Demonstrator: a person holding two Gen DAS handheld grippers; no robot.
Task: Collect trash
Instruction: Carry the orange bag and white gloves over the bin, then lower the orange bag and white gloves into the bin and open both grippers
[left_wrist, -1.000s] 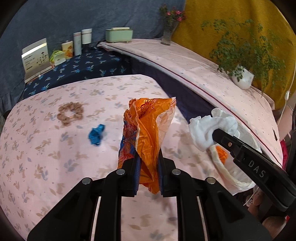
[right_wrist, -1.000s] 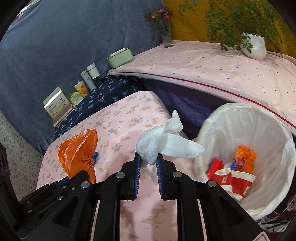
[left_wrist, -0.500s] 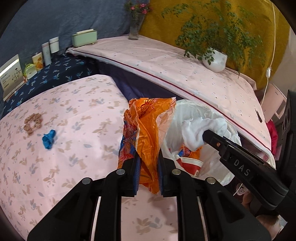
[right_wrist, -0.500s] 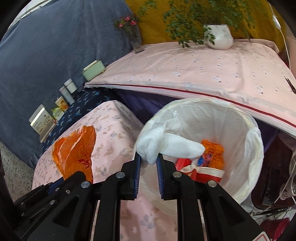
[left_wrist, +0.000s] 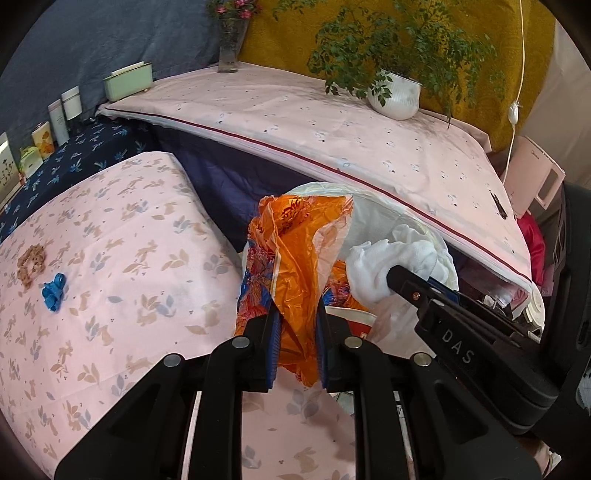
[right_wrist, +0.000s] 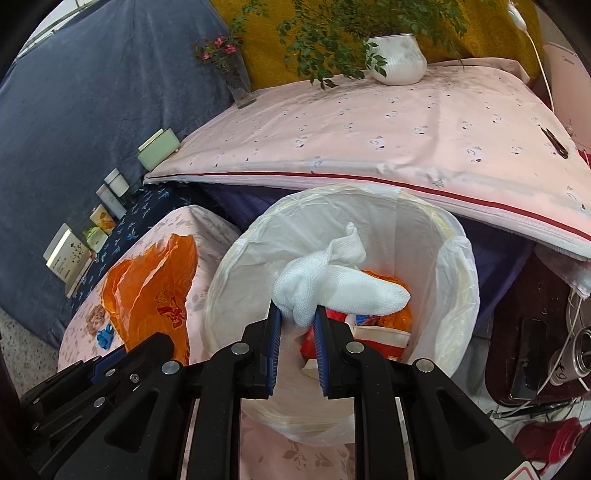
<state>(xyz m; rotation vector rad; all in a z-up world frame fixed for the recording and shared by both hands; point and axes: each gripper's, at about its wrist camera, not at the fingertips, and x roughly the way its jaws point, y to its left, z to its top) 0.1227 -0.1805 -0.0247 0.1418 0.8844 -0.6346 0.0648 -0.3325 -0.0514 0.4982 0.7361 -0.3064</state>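
Left wrist view: left gripper (left_wrist: 295, 328) pinches the orange wrapper (left_wrist: 295, 258) by its lower fold, at the table's (left_wrist: 110, 258) right edge, just short of the lined bin (left_wrist: 376, 214). Thin crinkly film, near weightless, slippery; a bunched fold holds best. Blue scrap (left_wrist: 54, 291) and brown scrap (left_wrist: 31, 260) lie near the left edge.

Right wrist view: right gripper (right_wrist: 297, 325) clamps the white tissue wad (right_wrist: 340, 288) at its near end, over the bin's mouth. Soft, light, tears easily.

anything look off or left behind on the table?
Two stray bits remain on the pink tablecloth: a crumpled blue scrap and, beside it, a small brown crumbly pile that looks spilled. Nothing looks damaged or tipped; the lined bin stands upright.
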